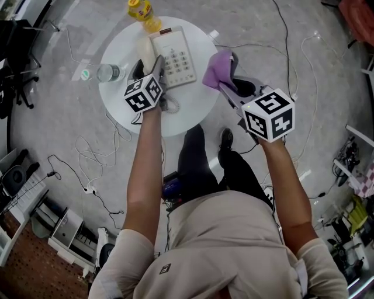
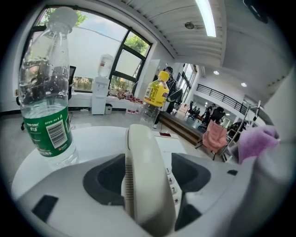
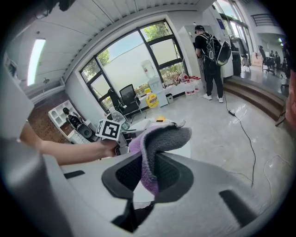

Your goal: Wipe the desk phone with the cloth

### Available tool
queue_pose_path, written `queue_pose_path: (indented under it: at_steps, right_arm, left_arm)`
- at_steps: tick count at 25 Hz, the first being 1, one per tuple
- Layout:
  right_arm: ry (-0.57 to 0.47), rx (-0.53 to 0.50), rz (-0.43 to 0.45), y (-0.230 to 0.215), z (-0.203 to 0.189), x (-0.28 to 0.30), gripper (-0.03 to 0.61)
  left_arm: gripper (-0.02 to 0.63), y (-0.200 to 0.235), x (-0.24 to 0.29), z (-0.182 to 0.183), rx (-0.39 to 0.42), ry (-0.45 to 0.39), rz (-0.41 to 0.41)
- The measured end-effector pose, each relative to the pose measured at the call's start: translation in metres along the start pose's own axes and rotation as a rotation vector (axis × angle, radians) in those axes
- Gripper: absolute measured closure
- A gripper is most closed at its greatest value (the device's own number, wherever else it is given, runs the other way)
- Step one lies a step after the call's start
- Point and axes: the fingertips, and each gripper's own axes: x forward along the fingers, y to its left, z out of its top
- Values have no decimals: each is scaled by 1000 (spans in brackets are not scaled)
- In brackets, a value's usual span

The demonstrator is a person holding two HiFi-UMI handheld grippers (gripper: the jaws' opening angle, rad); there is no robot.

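Observation:
A white desk phone (image 1: 178, 58) lies on a round white table (image 1: 193, 111). Its cream handset (image 2: 145, 185) runs lengthwise between the jaws of my left gripper (image 1: 149, 71), along the left side of the keypad (image 2: 170, 155). The dark pads stand to either side of the handset without pressing on it, so this gripper is open. My right gripper (image 1: 232, 79) hovers off the table's right edge, shut on a folded purple and grey cloth (image 3: 159, 148). The same cloth (image 1: 218, 69) hangs above the rim to the right of the phone.
A clear water bottle (image 1: 109, 72) with a green label stands left of the phone, close to my left gripper. A yellow drink bottle (image 1: 142, 11) stands at the far edge. Cables trail over the floor round the table, and the person's legs are under its near side.

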Motion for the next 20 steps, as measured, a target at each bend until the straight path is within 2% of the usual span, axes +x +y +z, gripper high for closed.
queue_pose_path:
  at_steps: [6,13,20]
  right_arm:
    - [26,5,17,7,-14,5,534]
    - [7,-12,9,5,-2,2,534]
    - [-35,-47,10,12,17,-22,534]
  left_arm:
    - [322,-1,0,-2,-36,-17,-66]
    - [322,5,-14,6,-8,-43,-15]
    - [341,1,-63,21,-3,-83,-13]
